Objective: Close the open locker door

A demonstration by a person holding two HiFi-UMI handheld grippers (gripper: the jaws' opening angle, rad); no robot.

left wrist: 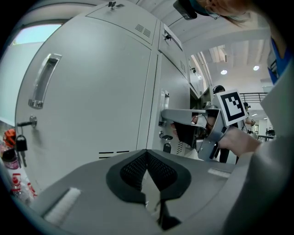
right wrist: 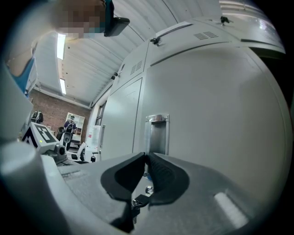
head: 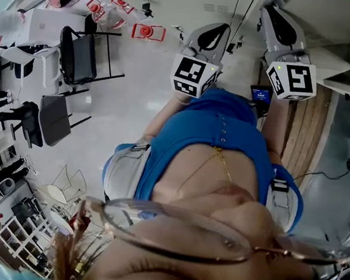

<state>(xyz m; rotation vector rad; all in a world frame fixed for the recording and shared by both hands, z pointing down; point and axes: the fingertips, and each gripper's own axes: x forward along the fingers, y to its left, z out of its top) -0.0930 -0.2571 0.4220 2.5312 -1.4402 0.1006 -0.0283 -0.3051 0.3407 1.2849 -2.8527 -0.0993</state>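
A grey locker door [right wrist: 206, 114] with a recessed metal handle [right wrist: 156, 133] fills the right gripper view. My right gripper [right wrist: 146, 155] has its jaws together, and the tips sit right in front of that handle's lower end. How far this door stands open I cannot tell. In the left gripper view, the right gripper [left wrist: 165, 114] reaches level to a narrow door's edge [left wrist: 172, 92]. My left gripper [left wrist: 147, 151] is shut and empty, facing a wide closed door [left wrist: 101, 101]. Both marker cubes [head: 195, 76] [head: 291, 80] show in the head view.
The wide door has a bar handle [left wrist: 43, 80] and keys [left wrist: 20, 143] hanging from its lock. More keys [left wrist: 167, 148] hang on the narrow door. Folding chairs [head: 77, 59] and white shelving [head: 23, 225] stand on the floor to my left. A wooden panel [head: 303, 140] lies at my right.
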